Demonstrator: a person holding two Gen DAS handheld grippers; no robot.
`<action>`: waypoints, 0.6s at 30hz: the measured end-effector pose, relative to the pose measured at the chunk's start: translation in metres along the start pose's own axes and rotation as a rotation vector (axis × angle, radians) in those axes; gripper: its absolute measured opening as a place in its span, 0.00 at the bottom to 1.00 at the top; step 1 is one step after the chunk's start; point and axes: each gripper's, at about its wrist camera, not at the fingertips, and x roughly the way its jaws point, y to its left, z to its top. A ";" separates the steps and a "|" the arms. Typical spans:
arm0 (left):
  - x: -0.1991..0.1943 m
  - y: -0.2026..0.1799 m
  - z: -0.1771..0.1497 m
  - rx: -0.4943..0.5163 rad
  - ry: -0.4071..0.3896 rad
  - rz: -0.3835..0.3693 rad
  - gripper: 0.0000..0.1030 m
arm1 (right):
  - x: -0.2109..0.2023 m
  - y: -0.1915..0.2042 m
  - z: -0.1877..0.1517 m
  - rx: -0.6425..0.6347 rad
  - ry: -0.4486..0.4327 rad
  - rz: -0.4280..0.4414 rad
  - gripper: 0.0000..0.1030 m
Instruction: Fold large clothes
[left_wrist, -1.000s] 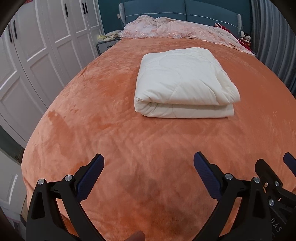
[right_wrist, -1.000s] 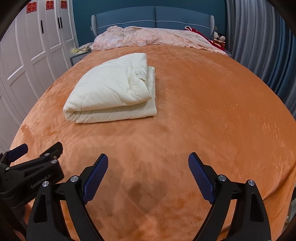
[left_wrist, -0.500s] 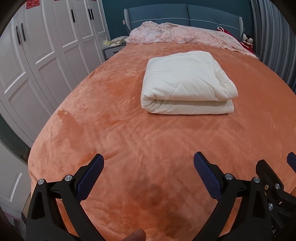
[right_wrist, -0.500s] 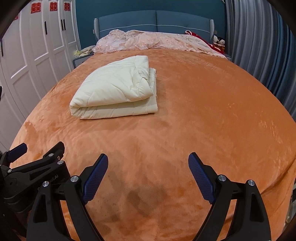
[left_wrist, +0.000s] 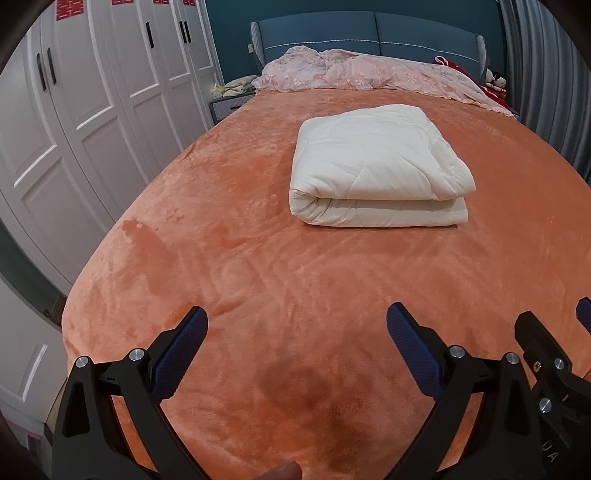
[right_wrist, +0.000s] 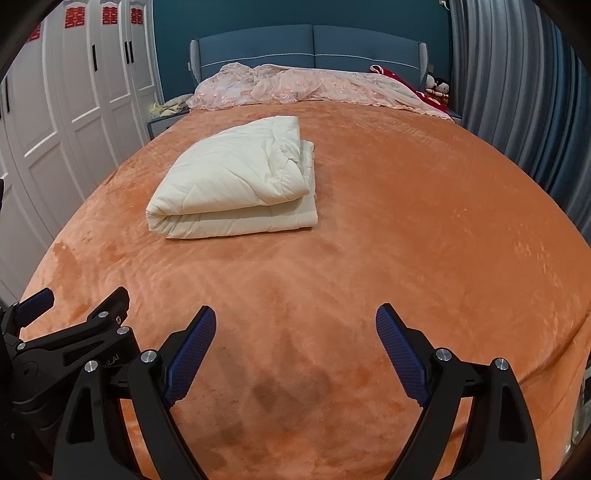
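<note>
A cream quilt (left_wrist: 376, 166) lies folded into a thick rectangular bundle on the orange bed (left_wrist: 258, 258), past the middle toward the far end. In the left wrist view it sits right of centre with its rounded fold facing near; in the right wrist view the quilt (right_wrist: 236, 184) sits left of centre, its layered edges showing on the right side.

The left gripper (left_wrist: 297, 325) hangs over the near part of the bed with its blue-padded fingers (left_wrist: 183, 350) wide apart and nothing between them. The right gripper (right_wrist: 295, 325) is the same, fingers (right_wrist: 400, 350) spread and empty, just beside the left one, each showing at the edge of the other's view. Both are well apart from the quilt.

A pink lace cover (right_wrist: 295, 86) is bunched along the far end against the blue headboard (right_wrist: 310, 44). White wardrobes (left_wrist: 92, 92) line the left side, grey-blue curtains (right_wrist: 517, 92) the right. Small dolls (right_wrist: 437, 88) sit at the far right corner.
</note>
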 end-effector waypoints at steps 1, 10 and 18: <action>0.000 0.000 0.000 0.000 0.000 0.000 0.92 | 0.000 0.001 0.000 0.000 -0.001 -0.001 0.84; -0.002 0.001 0.000 0.001 -0.002 0.003 0.92 | -0.004 0.001 -0.001 0.013 0.001 0.001 0.84; -0.002 0.001 0.000 0.000 -0.003 0.004 0.92 | -0.004 0.000 -0.001 0.011 0.000 0.001 0.84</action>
